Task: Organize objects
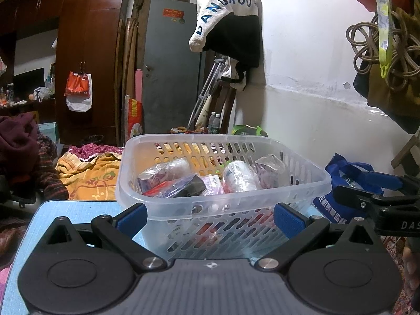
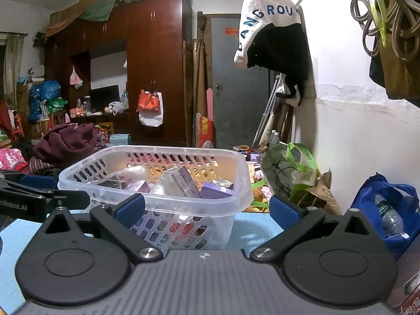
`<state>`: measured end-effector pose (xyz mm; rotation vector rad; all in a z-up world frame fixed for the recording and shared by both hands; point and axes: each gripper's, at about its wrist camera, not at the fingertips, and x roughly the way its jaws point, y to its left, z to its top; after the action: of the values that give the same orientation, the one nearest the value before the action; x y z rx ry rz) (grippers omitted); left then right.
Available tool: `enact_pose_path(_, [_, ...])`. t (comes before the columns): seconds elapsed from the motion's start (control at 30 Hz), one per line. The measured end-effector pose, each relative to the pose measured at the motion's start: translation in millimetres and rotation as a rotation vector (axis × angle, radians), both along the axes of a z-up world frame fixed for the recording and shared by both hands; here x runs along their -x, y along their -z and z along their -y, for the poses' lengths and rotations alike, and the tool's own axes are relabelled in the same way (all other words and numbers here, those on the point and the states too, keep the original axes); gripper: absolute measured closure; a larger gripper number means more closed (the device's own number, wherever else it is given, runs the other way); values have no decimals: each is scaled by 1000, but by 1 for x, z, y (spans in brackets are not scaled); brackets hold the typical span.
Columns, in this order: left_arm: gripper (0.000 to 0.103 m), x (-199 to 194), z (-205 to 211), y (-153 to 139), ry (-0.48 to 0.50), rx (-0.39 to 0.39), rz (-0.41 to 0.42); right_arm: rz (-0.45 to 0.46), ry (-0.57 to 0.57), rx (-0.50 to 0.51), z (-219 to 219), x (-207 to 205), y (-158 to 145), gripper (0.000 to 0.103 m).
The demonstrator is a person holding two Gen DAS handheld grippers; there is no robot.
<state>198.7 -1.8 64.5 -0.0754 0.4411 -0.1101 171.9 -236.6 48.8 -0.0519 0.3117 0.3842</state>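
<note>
A clear slotted plastic basket (image 1: pixel 302 183) stands on a light blue tabletop (image 1: pixel 78 210). It holds several wrapped packets, a white roll (image 1: pixel 240 177) and purple boxes (image 2: pixel 215 191). My left gripper (image 1: pixel 210 219) is open and empty, its blue pads either side of the basket's near wall. My right gripper (image 2: pixel 207 210) is open and empty, just in front of the basket (image 2: pixel 236 183). Each gripper shows at the edge of the other's view: the right one (image 1: pixel 367 191), the left one (image 2: pixel 39 191).
A blue bag (image 2: pixel 388 210) with a water bottle lies right of the table. A green and white bag (image 2: pixel 294 173) sits behind it by the white wall. Clothes and blankets (image 1: pixel 86 173) lie to the left. A jacket (image 1: pixel 231 26) hangs above.
</note>
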Motion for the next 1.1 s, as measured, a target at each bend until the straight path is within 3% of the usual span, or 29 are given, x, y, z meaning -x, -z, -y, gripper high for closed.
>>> enact_pose_path(1.1, [0, -1, 1, 2, -2, 3, -7, 0, -17, 12, 0, -1, 4, 0])
